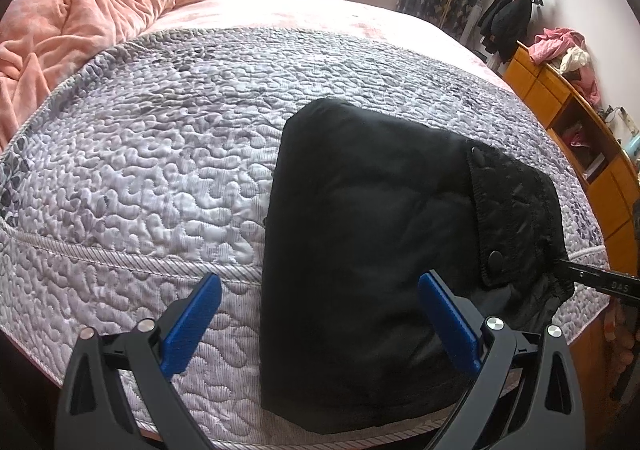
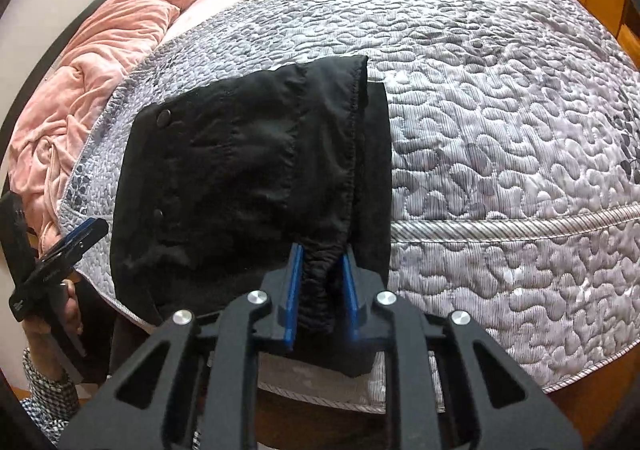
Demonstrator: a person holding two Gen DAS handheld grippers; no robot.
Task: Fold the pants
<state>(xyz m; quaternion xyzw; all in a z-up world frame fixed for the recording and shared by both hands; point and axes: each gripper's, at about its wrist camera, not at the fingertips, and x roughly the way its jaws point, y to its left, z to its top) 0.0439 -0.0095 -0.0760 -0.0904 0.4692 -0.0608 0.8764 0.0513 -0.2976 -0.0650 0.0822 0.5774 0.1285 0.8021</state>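
The black pants [image 1: 372, 242] lie folded into a thick bundle at the near edge of the bed, with a snap-buttoned flap on top; they also show in the right wrist view [image 2: 240, 170]. My left gripper [image 1: 320, 290] is open and empty, hovering just in front of the bundle's near end. My right gripper [image 2: 322, 254] is shut on the gathered waistband edge of the pants. The right gripper's tip shows in the left wrist view [image 1: 592, 276] at the bundle's right side. The left gripper shows in the right wrist view [image 2: 80, 238], left of the pants.
A grey quilted bedspread [image 1: 168, 154] covers the bed. A rumpled peach blanket [image 1: 80, 22] lies at the far left. An orange wooden cabinet [image 1: 568, 122] with clothes on it stands to the right of the bed.
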